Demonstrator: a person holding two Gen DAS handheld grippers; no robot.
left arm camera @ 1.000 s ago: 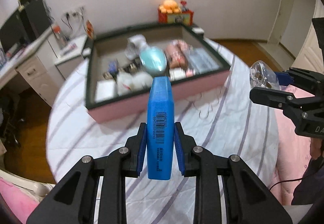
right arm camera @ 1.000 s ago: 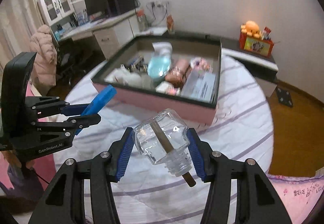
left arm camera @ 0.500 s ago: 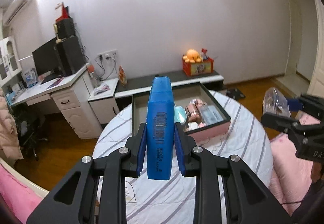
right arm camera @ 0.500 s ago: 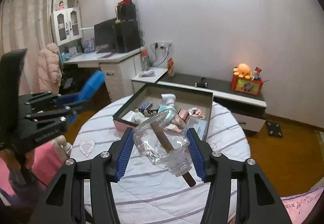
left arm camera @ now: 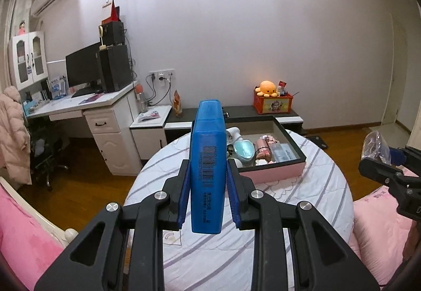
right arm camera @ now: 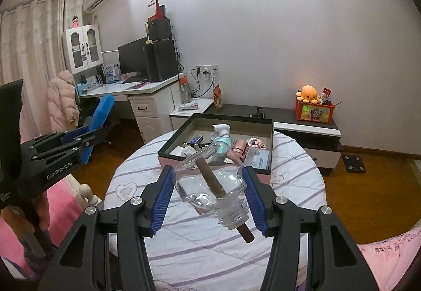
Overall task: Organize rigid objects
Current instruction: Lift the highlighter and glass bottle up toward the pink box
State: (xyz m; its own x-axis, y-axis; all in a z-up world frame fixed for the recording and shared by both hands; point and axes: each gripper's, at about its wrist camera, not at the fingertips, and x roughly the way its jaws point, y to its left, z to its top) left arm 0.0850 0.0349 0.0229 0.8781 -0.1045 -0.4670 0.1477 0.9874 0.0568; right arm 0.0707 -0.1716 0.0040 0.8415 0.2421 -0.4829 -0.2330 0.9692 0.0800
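Note:
My left gripper is shut on a tall blue box with a barcode, held upright above the near side of the round striped table. My right gripper is shut on a clear glass bottle with a brown stick through its neck, lying tilted between the pads. Beyond both stands the pink-walled storage box with a dark rim, holding several items. In the right wrist view the blue box and left gripper show at the left. The bottle shows at the right edge of the left wrist view.
A white desk with a monitor and a chair stands at the left. A low dark cabinet carries a red box with an orange plush. Pink bedding borders the table on the near sides.
Both grippers have drawn back and up from the storage box, so the table and room now fill the views. Each grip is unchanged.

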